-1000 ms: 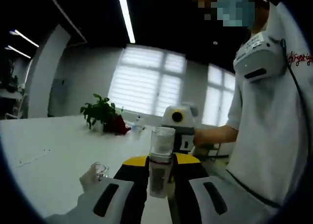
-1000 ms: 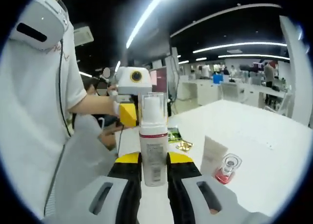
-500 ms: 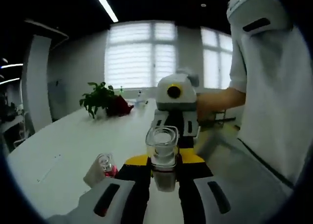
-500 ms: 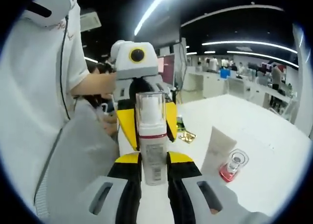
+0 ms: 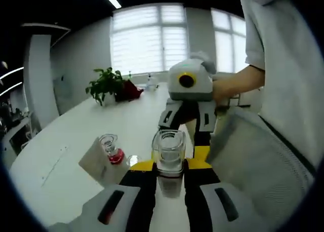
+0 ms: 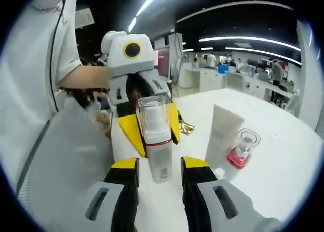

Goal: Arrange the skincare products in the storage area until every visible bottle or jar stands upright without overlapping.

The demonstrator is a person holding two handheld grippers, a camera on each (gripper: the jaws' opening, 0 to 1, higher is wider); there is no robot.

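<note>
The pump bottle (image 6: 156, 141) with a clear cap and a red band stands between the 2 hand-held grippers, which face each other across it. In the right gripper view, the right hand-held gripper (image 6: 158, 174) has its jaws spread, with a visible gap on each side of the bottle, so it holds nothing. In the left gripper view, the left hand-held gripper (image 5: 169, 174) has its black jaws close against the same bottle (image 5: 168, 161) on both sides; it looks clamped on it, though the contact itself is hard to see.

Judging from this, the step in hand is a pass of the bottle to the left hand-held gripper, or its setting down on the white tabletop (image 6: 283, 156).

Just to the right of the right hand-held gripper, a white tube (image 6: 221, 136) stands on end, and a small clear bottle (image 6: 242, 149) with a red base stands beside it, close but apparently not overlapping.

The next move calls for the right hand-held gripper to back straight away without brushing the bottle, and for the left one to stand it upright, clear of the tube and the small bottle.
</note>
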